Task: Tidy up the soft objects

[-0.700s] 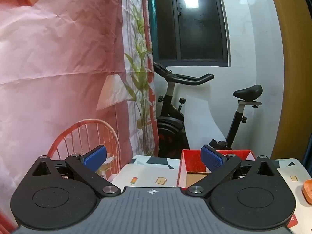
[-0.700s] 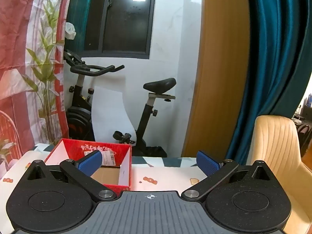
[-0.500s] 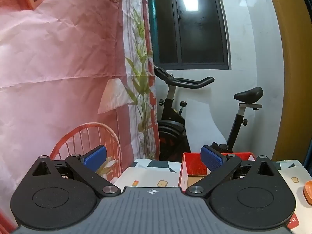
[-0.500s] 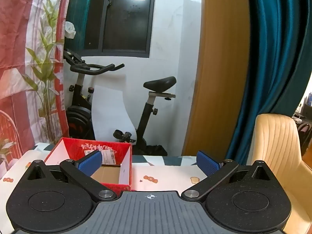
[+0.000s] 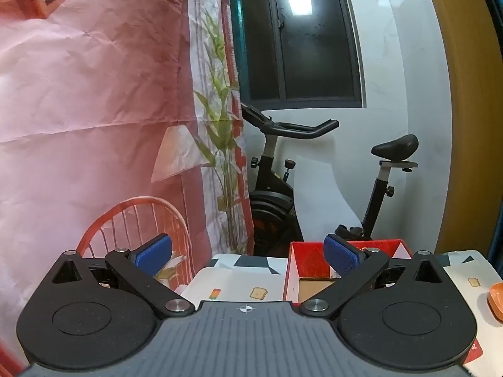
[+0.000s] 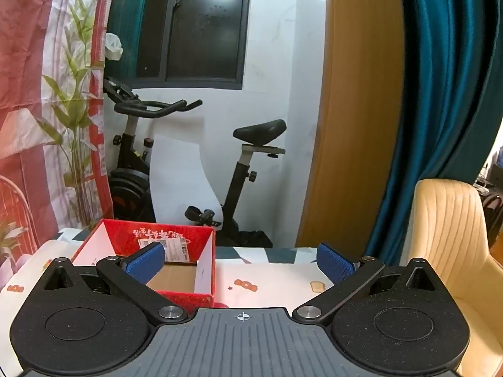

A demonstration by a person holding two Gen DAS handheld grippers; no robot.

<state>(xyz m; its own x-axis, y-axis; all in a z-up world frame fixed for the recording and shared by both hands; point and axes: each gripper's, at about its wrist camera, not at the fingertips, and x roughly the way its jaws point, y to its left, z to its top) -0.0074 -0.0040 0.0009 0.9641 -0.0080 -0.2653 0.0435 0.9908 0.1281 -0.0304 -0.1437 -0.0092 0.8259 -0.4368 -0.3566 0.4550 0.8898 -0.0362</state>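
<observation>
An open red cardboard box (image 6: 201, 245) with a brown floor stands on the patterned tablecloth (image 6: 270, 276); it also shows in the left wrist view (image 5: 295, 267). It looks empty where I can see into it. An orange soft object (image 5: 496, 301) lies at the right edge of the left wrist view. My left gripper (image 5: 246, 253) is open and empty, held above the table's near side. My right gripper (image 6: 240, 262) is open and empty, to the right of the box.
An exercise bike (image 6: 188, 169) stands behind the table against the white wall. A red wire chair (image 5: 138, 229) is at the table's left, a beige chair (image 6: 446, 238) at its right. A pink patterned curtain (image 5: 94, 94) hangs at left, a teal curtain (image 6: 440, 94) at right.
The left wrist view has shifted slightly, so the table and box sit a little further right and lower. The right gripper has barely moved. Both stay open.
</observation>
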